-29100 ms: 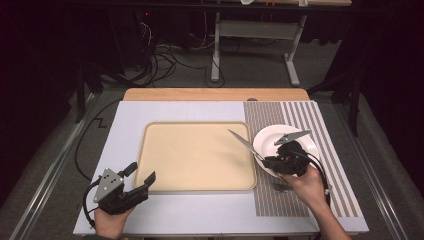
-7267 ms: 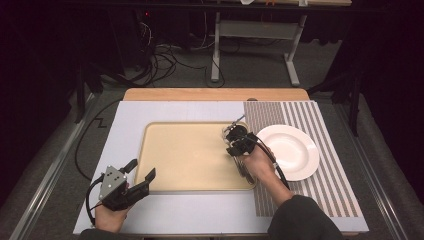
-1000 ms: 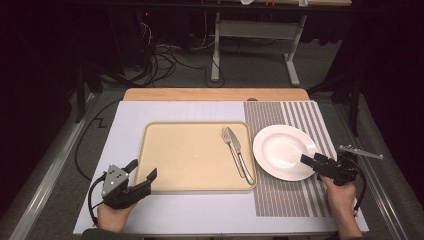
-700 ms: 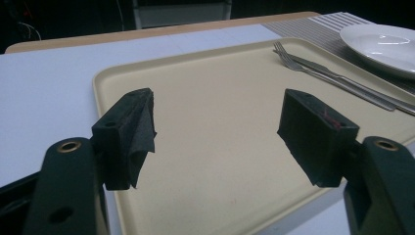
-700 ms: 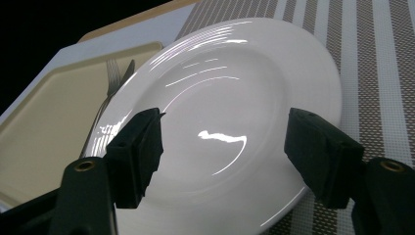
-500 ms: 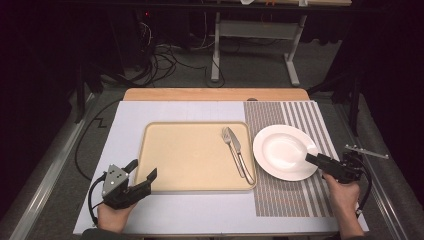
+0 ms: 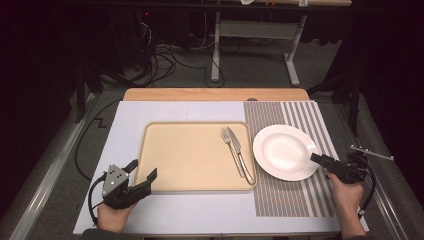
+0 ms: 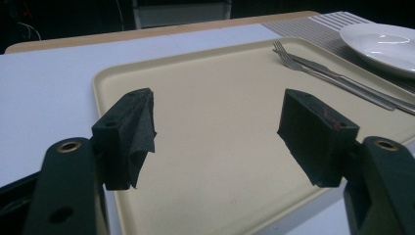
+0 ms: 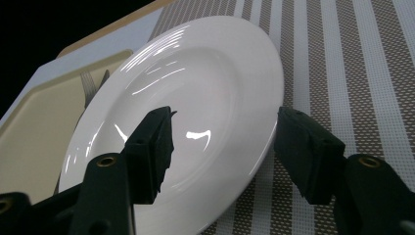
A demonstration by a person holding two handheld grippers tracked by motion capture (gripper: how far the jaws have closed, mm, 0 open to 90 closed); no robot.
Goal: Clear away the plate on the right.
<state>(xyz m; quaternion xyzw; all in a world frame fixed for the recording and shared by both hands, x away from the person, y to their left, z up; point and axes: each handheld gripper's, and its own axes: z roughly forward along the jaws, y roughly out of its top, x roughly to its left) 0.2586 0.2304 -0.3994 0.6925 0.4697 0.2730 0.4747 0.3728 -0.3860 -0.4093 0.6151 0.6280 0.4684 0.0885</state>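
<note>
Plate: the round white ceramic plate (image 7: 285, 151) sits on the striped brown-and-white placemat (image 7: 300, 195), just right of the beige plastic tray (image 7: 190, 155).
Right gripper (image 9: 222, 142): jaws spread, one over the plate's near rim, the other outside it, nothing grasped.
Left gripper (image 8: 215, 132): released and empty, at the tray's near-left corner.
Cutlery: metal fork and knife (image 7: 235, 150) lie along the tray's right side.
Doing it well: I'd seat the rim deep between the pads, clamp firmly, and lift level; glazed china likely slips.

left gripper (image 7: 142, 176) jaws apart, right gripper (image 7: 316, 158) jaws apart
</note>
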